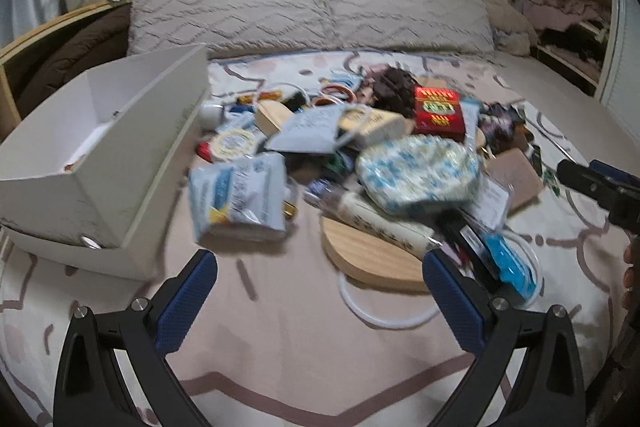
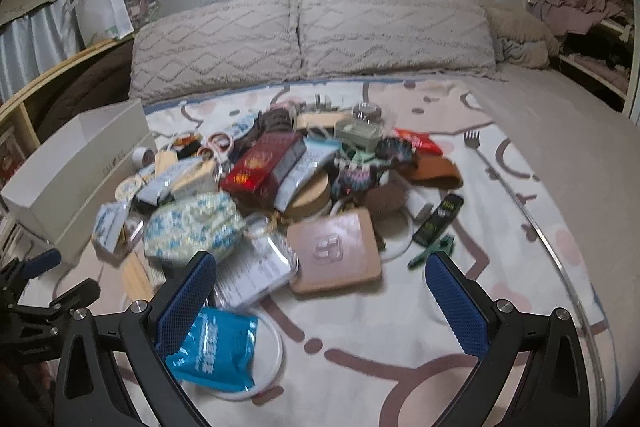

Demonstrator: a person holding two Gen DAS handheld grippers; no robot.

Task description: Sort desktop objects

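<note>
A white box (image 1: 120,163), a red packet (image 1: 438,113), a blue-and-white flowered pouch (image 1: 416,171) and a bright blue sachet (image 2: 214,353) lay on pink-lined cream bedding (image 2: 400,339).

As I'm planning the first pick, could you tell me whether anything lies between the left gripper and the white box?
Nothing visible does. The left gripper is open over bare blanket, and the white box sits ahead to its left, beside the pile rather than behind it.

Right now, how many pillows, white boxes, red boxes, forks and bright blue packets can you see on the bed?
Pillows: 2
White box: 1
Red box: 1
Fork: 1
Bright blue packet: 1
Total: 6
</note>
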